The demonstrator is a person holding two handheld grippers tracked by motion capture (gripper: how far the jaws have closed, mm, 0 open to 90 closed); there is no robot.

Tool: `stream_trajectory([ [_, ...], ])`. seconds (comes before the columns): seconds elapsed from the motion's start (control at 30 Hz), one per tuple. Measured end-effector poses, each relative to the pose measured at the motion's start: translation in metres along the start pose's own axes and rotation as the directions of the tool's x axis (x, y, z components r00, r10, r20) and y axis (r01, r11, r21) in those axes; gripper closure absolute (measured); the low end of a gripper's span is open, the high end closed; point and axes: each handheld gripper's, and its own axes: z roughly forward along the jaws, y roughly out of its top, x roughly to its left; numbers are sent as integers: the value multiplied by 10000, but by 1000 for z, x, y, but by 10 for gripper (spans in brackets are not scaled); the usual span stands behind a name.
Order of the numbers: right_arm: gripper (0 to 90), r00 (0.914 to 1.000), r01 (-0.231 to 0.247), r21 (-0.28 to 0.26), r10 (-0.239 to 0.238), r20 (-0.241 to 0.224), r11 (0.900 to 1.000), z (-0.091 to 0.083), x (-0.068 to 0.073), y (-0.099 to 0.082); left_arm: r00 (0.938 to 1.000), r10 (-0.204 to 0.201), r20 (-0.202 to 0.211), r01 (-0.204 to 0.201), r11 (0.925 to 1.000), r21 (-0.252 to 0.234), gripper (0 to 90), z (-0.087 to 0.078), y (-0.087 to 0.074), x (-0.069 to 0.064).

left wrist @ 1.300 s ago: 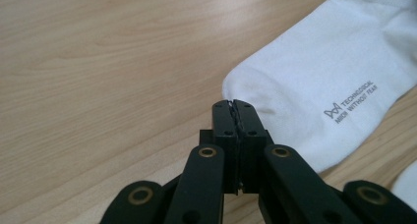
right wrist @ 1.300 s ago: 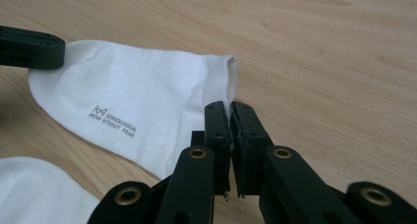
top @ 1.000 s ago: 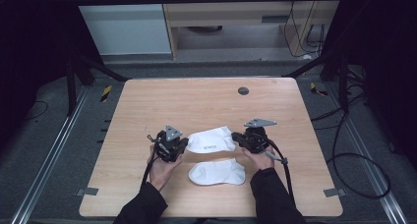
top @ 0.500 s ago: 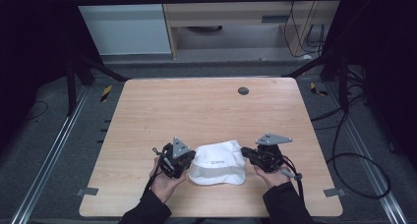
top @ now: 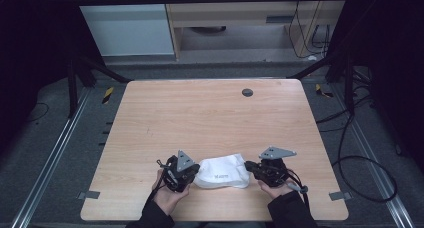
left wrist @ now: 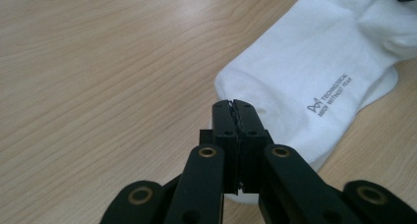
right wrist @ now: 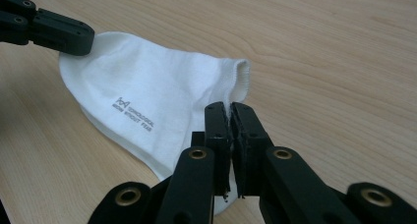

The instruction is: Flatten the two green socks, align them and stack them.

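White sock [top: 222, 171] fabric, pinched at opposite ends by the closed left claw [left wrist: 235, 105] and right claw [right wrist: 230, 107], may slip free if pulled unevenly across the table [top: 200, 118].

We've got loads of open room on this wooden table [top: 210, 118]: the whole far half and both side strips are bare wood, so either hand could sweep forward or outward without hitting anything. The small dark round grommet [top: 247, 92] near the far edge sits flush, so no snag there. The tight spot is the near edge, where the white sock [top: 222, 171] fills the gap between the left gripper [top: 192, 174] and the right gripper [top: 248, 167], both clamped on it. Cables trail off the right gripper toward us.
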Motion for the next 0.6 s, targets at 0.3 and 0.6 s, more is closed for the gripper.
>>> stream_trajectory([
  [0.3,863,9999,83,278,-80,-116,9996,8,5,-3,9999,-118,126,113,9992,376,891,5,-8,0],
  [0.6,862,9999,70,406,-64,-133,9992,7,5,-6,9999,-71,132,65,9990,446,890,5,-8,-1],
])
